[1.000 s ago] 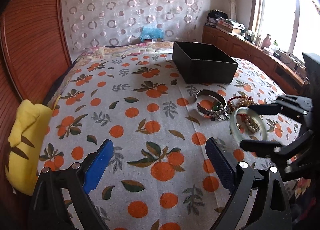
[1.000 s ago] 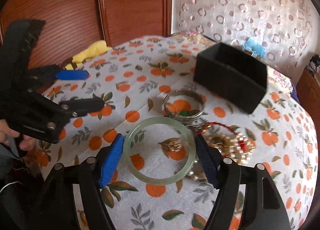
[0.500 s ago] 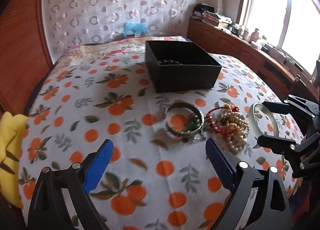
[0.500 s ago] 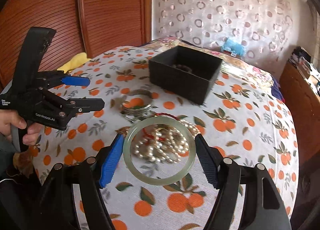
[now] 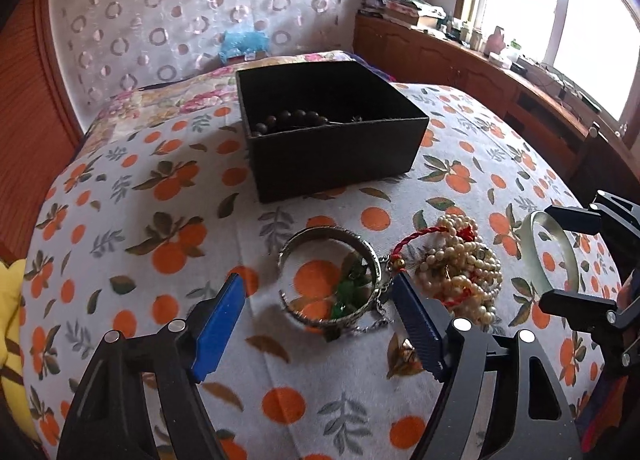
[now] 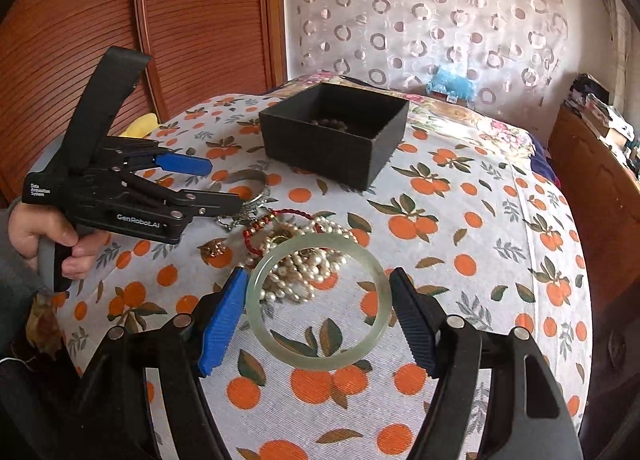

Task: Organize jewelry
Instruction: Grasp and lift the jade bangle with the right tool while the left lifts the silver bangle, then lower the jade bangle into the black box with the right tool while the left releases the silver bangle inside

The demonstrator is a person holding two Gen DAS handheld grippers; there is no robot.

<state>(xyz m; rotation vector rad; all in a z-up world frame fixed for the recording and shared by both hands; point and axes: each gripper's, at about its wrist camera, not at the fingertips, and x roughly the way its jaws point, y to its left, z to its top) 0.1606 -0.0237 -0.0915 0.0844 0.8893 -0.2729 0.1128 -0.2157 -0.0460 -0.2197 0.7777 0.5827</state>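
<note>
A bed spread (image 5: 168, 244) printed with oranges carries a black box (image 5: 332, 140); a dotted curtain and a wooden wardrobe stand behind. The right claw (image 6: 318, 312) grips a pale jade bangle (image 6: 320, 360) above the pearl heap (image 5: 460, 264). The left claw (image 5: 318, 324), its jaws just narrowing, stands released around the silver bangle (image 5: 332, 260). Dark beads in the box are half hidden by its wall.

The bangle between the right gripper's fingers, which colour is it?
The bangle is a pale, translucent green, like jade. The right wrist view shows it best.
</note>
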